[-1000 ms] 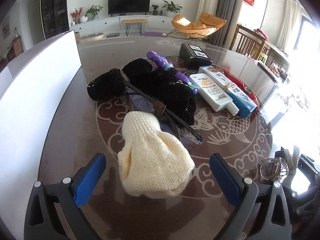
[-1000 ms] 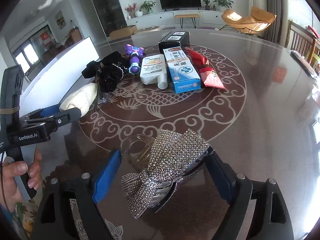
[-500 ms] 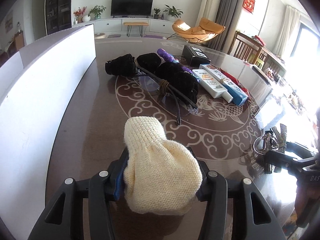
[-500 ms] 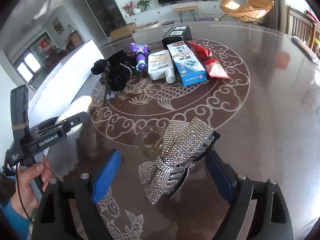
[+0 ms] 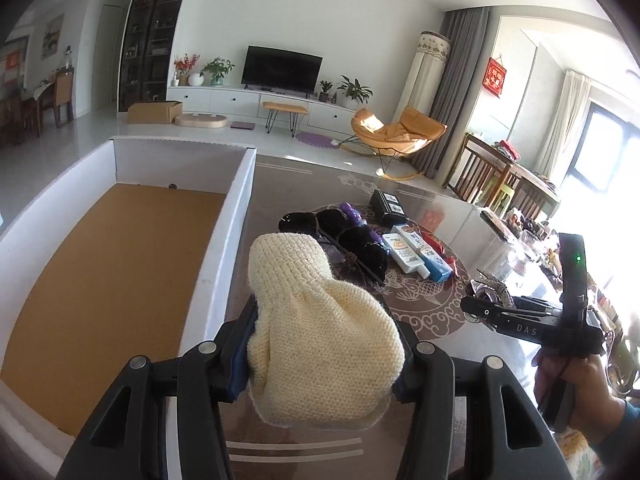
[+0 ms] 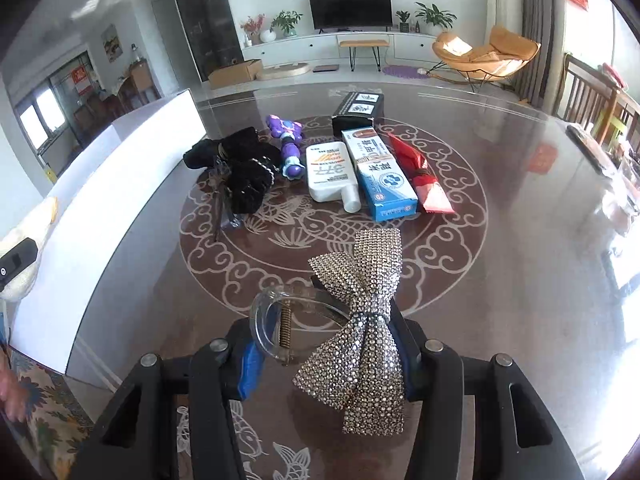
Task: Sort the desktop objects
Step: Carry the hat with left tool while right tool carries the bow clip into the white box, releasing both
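A cream knitted pouch [image 5: 320, 320] is clamped in my left gripper [image 5: 325, 354], which is shut on it and holds it above the table beside the white box [image 5: 236, 216]. The box's brown floor is bare. My right gripper [image 6: 326, 360] has its jaws closing on a rhinestone bow hair clip [image 6: 360, 320], pads against its sides, the clip lifted off the table. The left wrist view shows the right gripper [image 5: 480, 308] with the clip, held by a hand. The left gripper [image 6: 16, 260] with the pouch [image 6: 34, 220] shows at the left edge of the right wrist view.
On the round patterned table [image 6: 500, 240] lie black fuzzy items [image 6: 244, 168], a purple toy [image 6: 288, 148], a white tube [image 6: 330, 172], a blue box [image 6: 380, 176], a red packet [image 6: 420, 176] and a black box [image 6: 360, 114]. The white box's wall [image 6: 120, 184] stands along the left.
My left gripper closed on the pouch, then lifted it up and back toward the white box. My right gripper closed on the bow clip and raised it.
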Demonstrator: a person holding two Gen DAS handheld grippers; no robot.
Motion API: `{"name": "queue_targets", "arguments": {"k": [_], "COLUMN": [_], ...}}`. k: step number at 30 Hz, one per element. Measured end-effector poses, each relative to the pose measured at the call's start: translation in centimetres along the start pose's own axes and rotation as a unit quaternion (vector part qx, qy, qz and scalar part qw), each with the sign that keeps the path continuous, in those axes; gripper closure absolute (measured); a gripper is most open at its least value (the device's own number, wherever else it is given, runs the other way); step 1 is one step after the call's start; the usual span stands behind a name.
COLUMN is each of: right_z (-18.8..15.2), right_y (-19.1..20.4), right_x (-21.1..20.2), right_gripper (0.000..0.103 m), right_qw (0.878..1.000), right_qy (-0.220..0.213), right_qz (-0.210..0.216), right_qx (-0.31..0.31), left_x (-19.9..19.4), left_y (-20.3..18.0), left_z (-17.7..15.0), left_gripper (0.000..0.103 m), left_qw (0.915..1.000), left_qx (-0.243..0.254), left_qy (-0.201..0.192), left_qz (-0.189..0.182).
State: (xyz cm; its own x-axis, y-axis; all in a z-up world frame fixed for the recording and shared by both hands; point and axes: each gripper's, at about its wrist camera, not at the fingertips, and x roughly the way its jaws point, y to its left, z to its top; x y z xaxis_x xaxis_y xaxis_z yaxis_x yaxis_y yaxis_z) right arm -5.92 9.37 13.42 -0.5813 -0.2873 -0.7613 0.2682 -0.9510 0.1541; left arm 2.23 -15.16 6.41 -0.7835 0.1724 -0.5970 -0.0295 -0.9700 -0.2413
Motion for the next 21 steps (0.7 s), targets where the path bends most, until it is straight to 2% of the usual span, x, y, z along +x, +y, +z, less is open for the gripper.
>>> {"name": "queue_targets", "arguments": {"k": [4,7,10,12,15,16,17,18,19,21], "right_z": [3.4,5.2,6.2,6.4,5.9,5.7,5.3,5.0,4.7,4.4], "right_y": [8.2,16.4,24.1,28.4,33.3,34.3,35.1,35.8,36.4,36.6], "right_x": [-0.8,-0.9,-0.4,0.6,3.2,4.2,5.1,5.9,6.6,6.9], "right_gripper": [0.051,0.051,0.051,0.051,0.051,0.051,0.05,0.048,0.038,0.027], "right_qw": [0.995,0.982,0.966,0.957,0.947,0.944,0.943,0.941,0.939,0.941], "right_qy": [-0.02,-0.029,-0.027,-0.019,0.018,0.031,0.043,0.056,0.07,0.065], "right_qz": [0.089,0.164,0.22,0.237,0.248,0.249,0.248,0.244,0.24,0.23], "right_qx": [-0.038,-0.087,-0.134,-0.168,-0.206,-0.212,-0.218,-0.227,-0.234,-0.239], "left_x": [-2.7,-3.5,-3.6,-3.2,-2.3,-2.0,-1.7,-1.3,-1.2,-1.2], "left_y": [6.0,11.2,15.2,17.1,18.9,19.3,19.9,20.2,20.4,20.4], "left_z": [1.3,1.5,1.3,1.1,0.5,0.3,0.0,-0.1,-0.3,-0.4], "left_gripper": [0.051,0.051,0.051,0.051,0.049,0.046,0.038,0.033,0.028,0.027], "left_qw": [0.9978,0.9931,0.9869,0.9832,0.9787,0.9766,0.9734,0.9705,0.9685,0.9691], "left_qx": [-0.025,-0.061,-0.078,-0.084,-0.093,-0.094,-0.096,-0.098,-0.1,-0.104], "left_qy": [-0.013,0.0,0.018,0.033,0.054,0.06,0.069,0.075,0.077,0.072], "left_qz": [0.061,0.1,0.14,0.158,0.175,0.184,0.196,0.207,0.215,0.212]}}
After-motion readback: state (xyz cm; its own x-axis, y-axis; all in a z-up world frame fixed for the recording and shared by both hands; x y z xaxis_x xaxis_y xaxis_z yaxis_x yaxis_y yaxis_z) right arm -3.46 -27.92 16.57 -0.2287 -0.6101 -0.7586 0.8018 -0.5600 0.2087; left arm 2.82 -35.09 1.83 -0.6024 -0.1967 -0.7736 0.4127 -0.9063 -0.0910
